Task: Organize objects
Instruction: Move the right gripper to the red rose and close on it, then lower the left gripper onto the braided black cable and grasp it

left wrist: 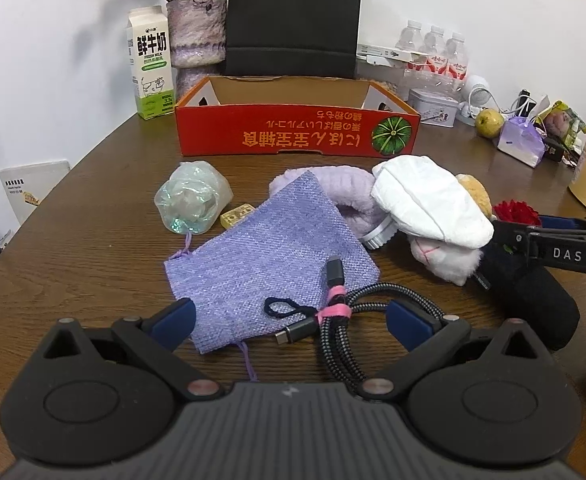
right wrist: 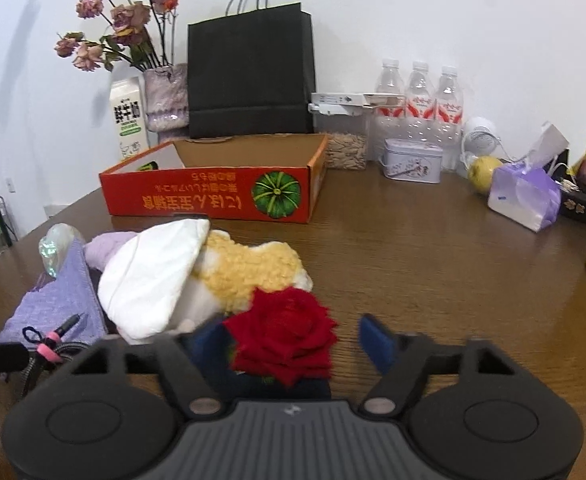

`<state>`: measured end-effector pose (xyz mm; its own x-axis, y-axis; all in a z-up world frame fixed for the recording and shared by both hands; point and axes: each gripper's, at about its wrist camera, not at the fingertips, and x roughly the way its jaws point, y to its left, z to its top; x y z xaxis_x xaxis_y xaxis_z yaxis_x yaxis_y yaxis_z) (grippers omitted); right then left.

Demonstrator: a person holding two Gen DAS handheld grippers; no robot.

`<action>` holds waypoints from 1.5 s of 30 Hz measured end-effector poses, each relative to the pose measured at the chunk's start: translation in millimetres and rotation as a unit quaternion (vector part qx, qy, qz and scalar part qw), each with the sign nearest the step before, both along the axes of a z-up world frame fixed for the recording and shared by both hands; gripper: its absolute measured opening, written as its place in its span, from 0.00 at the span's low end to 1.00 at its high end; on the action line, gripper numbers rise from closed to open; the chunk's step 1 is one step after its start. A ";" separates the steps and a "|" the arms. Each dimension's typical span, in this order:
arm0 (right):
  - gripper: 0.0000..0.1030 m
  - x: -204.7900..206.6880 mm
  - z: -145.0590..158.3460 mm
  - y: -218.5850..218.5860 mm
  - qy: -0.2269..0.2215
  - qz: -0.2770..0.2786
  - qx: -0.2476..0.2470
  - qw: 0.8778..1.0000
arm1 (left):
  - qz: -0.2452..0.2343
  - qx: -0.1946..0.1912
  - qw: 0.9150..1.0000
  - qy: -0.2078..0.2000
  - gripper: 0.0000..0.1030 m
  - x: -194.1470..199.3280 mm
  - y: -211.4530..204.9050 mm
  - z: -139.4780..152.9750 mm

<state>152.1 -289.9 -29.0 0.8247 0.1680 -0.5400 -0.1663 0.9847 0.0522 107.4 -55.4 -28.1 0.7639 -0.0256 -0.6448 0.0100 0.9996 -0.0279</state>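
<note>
A red cardboard box (left wrist: 297, 132) stands open at the back of the brown table; it also shows in the right wrist view (right wrist: 209, 196). In front of it lie a purple woven pouch (left wrist: 269, 268), a braided cable (left wrist: 333, 312) tied with a pink band, a crumpled clear bag (left wrist: 191, 202), a small yellow block (left wrist: 237, 214), a lilac fluffy cloth (left wrist: 329, 184), a white folded cloth (left wrist: 433, 200) and a plush toy (right wrist: 249, 268). My left gripper (left wrist: 293, 320) is open over the pouch and cable. My right gripper (right wrist: 293, 340) is open around a red rose (right wrist: 283, 332).
A milk carton (left wrist: 151, 64), a vase of dried flowers (left wrist: 197, 36) and a black paper bag (left wrist: 293, 20) stand behind the box. Water bottles (right wrist: 419, 96), a tin (right wrist: 413, 160), a pear (right wrist: 483, 168) and a purple tissue pack (right wrist: 525, 196) sit at the back right.
</note>
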 end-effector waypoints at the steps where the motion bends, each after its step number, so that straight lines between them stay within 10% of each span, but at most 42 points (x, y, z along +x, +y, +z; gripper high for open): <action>1: 0.52 -0.2 -0.8 0.0 -0.001 0.004 0.003 1.000 | 0.000 0.000 1.000 0.000 1.00 -0.1 0.1 0.2; 9: 0.37 -16.2 3.2 -1.7 -0.041 0.019 0.019 0.999 | -0.004 -0.002 1.000 0.003 1.00 -0.7 -1.8 -0.6; 45: 0.35 -77.6 2.6 -10.8 -0.133 0.001 0.000 0.991 | 0.005 0.021 0.996 0.090 1.00 27.5 -71.8 -23.9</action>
